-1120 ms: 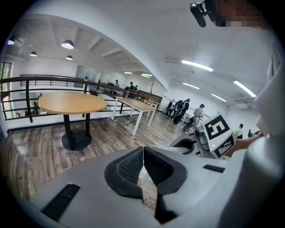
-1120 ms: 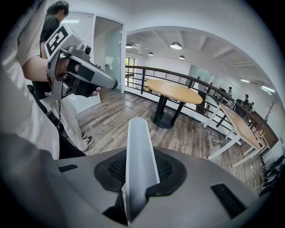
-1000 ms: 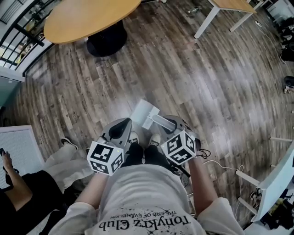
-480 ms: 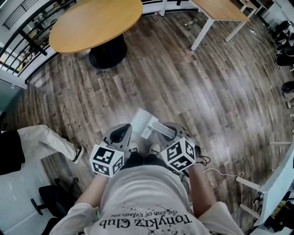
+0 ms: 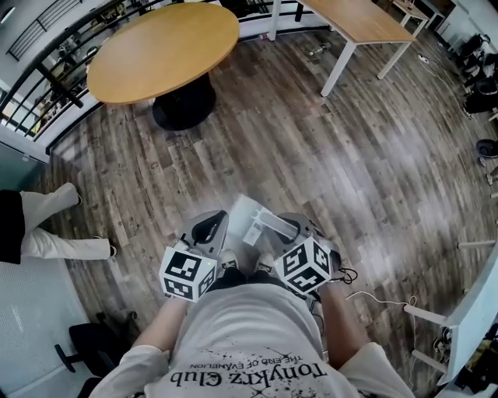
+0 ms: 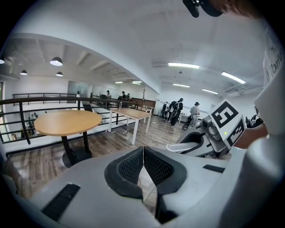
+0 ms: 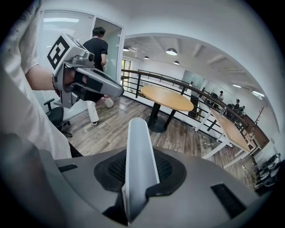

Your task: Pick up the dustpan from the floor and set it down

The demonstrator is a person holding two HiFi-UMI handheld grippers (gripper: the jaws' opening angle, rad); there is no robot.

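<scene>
The white dustpan (image 5: 247, 211) hangs just in front of my feet, its pan pointing away from me. My right gripper (image 5: 289, 227) is shut on its handle (image 7: 139, 153), which runs straight up between the dark pads in the right gripper view. My left gripper (image 5: 207, 227) is beside the dustpan on its left, not touching it. Its pads meet with nothing between them (image 6: 143, 164). Each gripper view also shows the other gripper: the left gripper (image 7: 91, 82) and the right gripper (image 6: 209, 133).
A round wooden table (image 5: 163, 50) on a black foot stands ahead on the left, and a rectangular desk (image 5: 362, 19) ahead on the right. A person's legs (image 5: 47, 225) are at the left edge, a chair base (image 5: 85, 342) below them. White furniture (image 5: 467, 303) is on the right.
Both grippers have risen a little, the dustpan still in the right one. The person on the left has walked off toward the left edge.
</scene>
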